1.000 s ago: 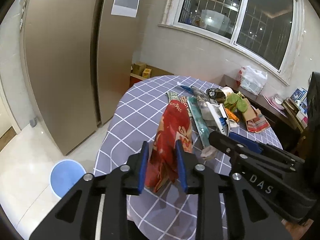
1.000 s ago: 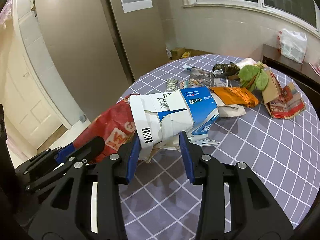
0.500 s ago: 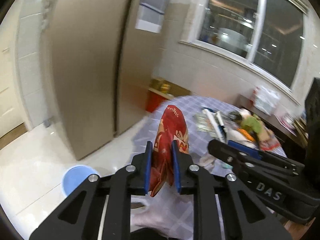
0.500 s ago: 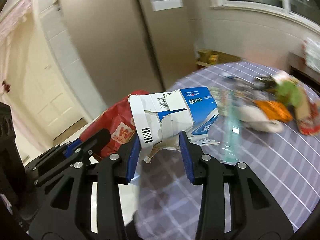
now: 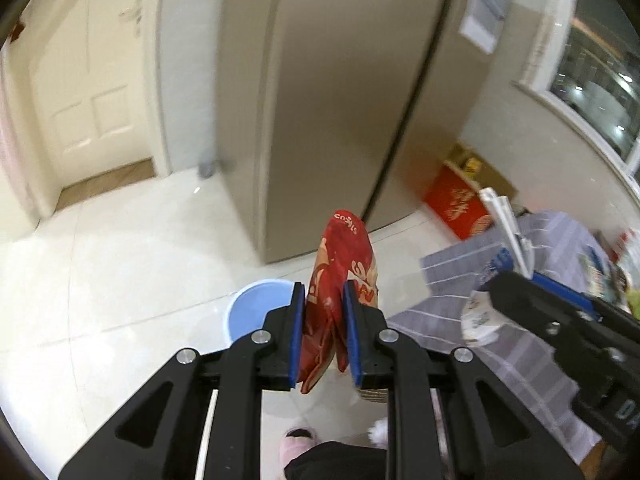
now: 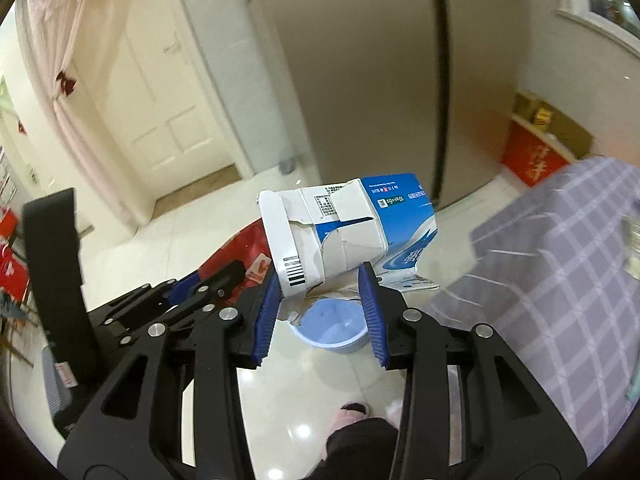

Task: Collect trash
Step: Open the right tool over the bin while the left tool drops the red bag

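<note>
Left wrist view: left tongs [image 5: 323, 334] clamped narrow on a red snack wrapper [image 5: 340, 276], which stands upright between the blue pads and rises well beyond the tips. Blue bucket [image 5: 256, 312] on the floor just left of and beyond the left pad, partly hidden behind it. Judged step: carry to the bucket and drop. Advisable to bring the tips squarely over the bucket mouth before releasing, since a light, limp wrapper may drift or catch on the rim. Right tongs [image 5: 568, 320] visible at the right edge, over the checked surface [image 5: 560, 232]. Tall beige cabinet [image 5: 340, 100] straight ahead, panelled door [image 5: 92, 92] far left, red box [image 5: 456, 208] ahead to the right, pale tiled floor [image 5: 120, 260] below. Right wrist view: right tongs [image 6: 322, 314] closed at a moderate gap on a torn blue-and-white carton [image 6: 360, 224], gripped at its ragged lower end, body tilted forward above the tips. Bucket [image 6: 330, 326] directly below, between the pads. Position judged favourable for release; carton overhangs to the right, so a slight lowering first would limit tumbling outside. Surface [image 6: 560, 260] right of the tongs, left tongs [image 6: 188, 296] close at left with the wrapper [image 6: 240, 252] behind; door [image 6: 168, 92] ahead left.
</note>
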Tool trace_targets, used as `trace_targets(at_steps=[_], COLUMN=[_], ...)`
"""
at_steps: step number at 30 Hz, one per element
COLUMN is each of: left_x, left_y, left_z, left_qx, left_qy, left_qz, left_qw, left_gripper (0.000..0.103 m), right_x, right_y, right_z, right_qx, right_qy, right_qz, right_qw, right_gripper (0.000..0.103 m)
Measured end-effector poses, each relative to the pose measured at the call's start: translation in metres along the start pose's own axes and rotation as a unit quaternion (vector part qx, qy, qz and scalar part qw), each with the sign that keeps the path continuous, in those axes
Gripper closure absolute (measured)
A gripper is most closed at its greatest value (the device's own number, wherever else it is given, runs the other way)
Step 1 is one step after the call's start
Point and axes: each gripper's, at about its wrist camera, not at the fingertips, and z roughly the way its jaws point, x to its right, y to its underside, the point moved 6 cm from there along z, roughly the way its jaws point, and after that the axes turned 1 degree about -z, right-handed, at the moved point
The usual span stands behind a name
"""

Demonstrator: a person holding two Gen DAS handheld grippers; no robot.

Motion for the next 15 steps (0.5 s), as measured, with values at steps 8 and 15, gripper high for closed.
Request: trace_targets(at_steps=[8,15], left_x=[-0.062,-0.088], left_y=[-0.006,-0.004], left_z=[0.044,0.065], left_qx=[-0.031,-0.049], left_qy=[-0.047,-0.069], left_qz=[-0.044,-0.056], left_qw=[0.9974,0.9948], left_gripper=[0.085,0.084], right_x=[-0.027,-0.036], right_y=[-0.015,-0.015], right_z=[0.068,0.101], right_qx=[-0.024,-0.03], right_qy=[-0.03,-0.021], right_qz=[-0.022,-0.035], right_qw=[0.999,0.999], right_gripper=[0.041,0.033])
